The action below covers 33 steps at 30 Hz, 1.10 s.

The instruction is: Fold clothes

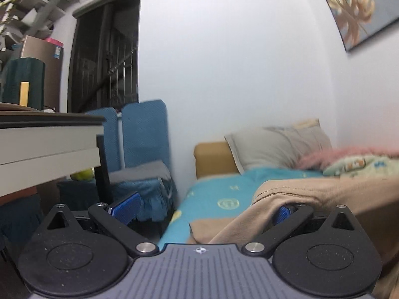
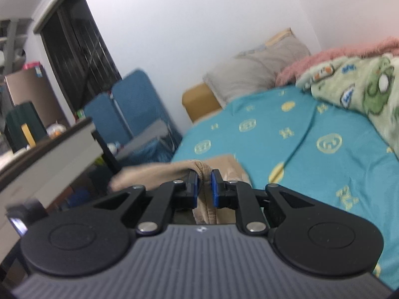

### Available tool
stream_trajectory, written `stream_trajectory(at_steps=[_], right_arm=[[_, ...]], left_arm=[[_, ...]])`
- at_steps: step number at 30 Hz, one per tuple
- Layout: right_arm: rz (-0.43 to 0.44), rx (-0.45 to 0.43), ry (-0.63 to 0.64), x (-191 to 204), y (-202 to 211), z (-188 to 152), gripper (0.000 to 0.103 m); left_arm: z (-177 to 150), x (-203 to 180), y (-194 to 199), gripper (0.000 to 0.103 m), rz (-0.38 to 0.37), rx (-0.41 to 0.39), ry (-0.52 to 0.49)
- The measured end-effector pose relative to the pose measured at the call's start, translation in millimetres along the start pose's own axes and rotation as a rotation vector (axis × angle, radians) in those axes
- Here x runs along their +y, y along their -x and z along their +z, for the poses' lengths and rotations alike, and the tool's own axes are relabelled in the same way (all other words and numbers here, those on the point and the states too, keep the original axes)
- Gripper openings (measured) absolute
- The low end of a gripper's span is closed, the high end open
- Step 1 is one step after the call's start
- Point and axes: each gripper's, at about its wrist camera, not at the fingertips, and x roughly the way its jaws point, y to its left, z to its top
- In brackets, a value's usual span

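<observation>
Teal bedsheet (image 2: pixel 311 134) with pale yellow emblems covers the bed and fills the right half of both views; at its far end a grey pillow (image 2: pixel 259 74) leans against the white wall above an ochre headboard block (image 2: pixel 199 101). A green cartoon-print blanket (image 2: pixel 361 92) with a pink fleece edge is heaped along the far right side of the bed. Left of the bed stands a blue folding chair (image 1: pixel 139 134) with a grey cushion on its seat, and nearer on the left juts a white tabletop (image 1: pixel 49 139) with a dark upper edge, carrying a dark green ribbed container and small clutter. Behind these is a dark barred doorway.

The beige garment (image 1: pixel 324 189) lies at the bed's near left corner, draped over the sheet. In the left wrist view it spreads across the right side, hiding most of the right finger of the left hand-held gripper (image 1: pixel 204 211), whose fingers stand wide apart with cloth only against that right pad. The right hand-held gripper (image 2: pixel 204 189) has its blue pads drawn close, pinching a ribbed hem of the garment, which bunches up between them and trails left, blurred.
</observation>
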Motion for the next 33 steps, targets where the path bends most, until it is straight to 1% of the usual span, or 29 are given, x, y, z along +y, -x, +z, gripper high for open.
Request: stream_trajectory(at_steps=[4,6,7,8,9,10,11,13,15,17,18,21,23,25,28,29,31,33], right_arm=[[-0.081,0.075,0.067,13.2,-13.3,-17.8,0.018],[-0.12,0.122,0.12,22.8,-22.7,-27.6,0.021],[-0.131,0.138,0.154,28.6,-27.0,-32.8,0.034],[-0.142,0.154,0.189,34.5,-31.1,-38.1,0.055],[-0.144,0.16,0.216,39.8,-33.8,-43.0,0.066],[-0.141,0.163,0.243,45.5,-36.4,-47.7,0.08],[-0.136,0.164,0.265,50.2,-38.8,-51.6,0.078],[-0.161,0.184,0.313,59.2,-47.7,-60.5,0.079],[-0.233,0.216,0.342,63.0,-58.7,-71.3,0.079],[-0.313,0.272,0.343,59.9,-69.2,-78.9,0.079],[-0.36,0.294,0.319,54.4,-72.1,-81.0,0.079],[-0.462,0.292,0.12,21.8,-66.1,-71.0,0.079],[-0.48,0.222,-0.007,2.6,-51.6,-58.4,0.079],[-0.477,0.105,-0.09,-7.7,-32.2,-43.6,0.079],[-0.491,-0.05,-0.076,-3.0,-12.4,-28.1,0.079],[-0.496,-0.085,-0.057,0.4,-8.7,-25.3,0.079],[-0.505,-0.124,-0.01,4.8,-4.7,-22.3,0.079],[-0.504,-0.13,0.008,4.3,-5.1,-20.7,0.079]], left_arm=[[4.8,10.4,7.0,0.103,-0.016,0.028,0.032],[6.5,10.5,11.4,0.103,-0.019,0.034,0.035],[6.9,9.1,17.5,0.103,-0.02,0.036,0.037],[7.4,7.6,23.7,0.103,-0.022,0.037,0.038],[7.8,6.1,29.9,0.103,-0.023,0.039,0.04],[6.8,4.3,36.8,0.103,-0.025,0.042,0.041],[5.6,4.2,41.3,0.103,-0.025,0.046,0.043],[3.8,5.0,41.3,0.103,-0.017,0.05,0.049],[5.0,9.3,43.3,0.103,-0.002,0.049,0.067],[7.7,16.5,45.9,0.103,0.023,0.053,0.098],[9.1,22.5,45.4,0.103,0.04,0.061,0.124],[11.9,43.8,44.0,0.103,0.086,0.092,0.21],[11.2,56.8,42.4,0.103,0.081,0.124,0.252],[9.0,65.0,41.3,0.103,0.06,0.162,0.275],[2.7,66.0,40.5,0.103,0.046,0.231,0.251],[-0.2,65.7,40.3,0.103,0.038,0.252,0.237],[-6.5,65.3,39.4,0.103,0.024,0.299,0.202],[-14.4,64.1,37.7,0.103,0.004,0.345,0.154]])
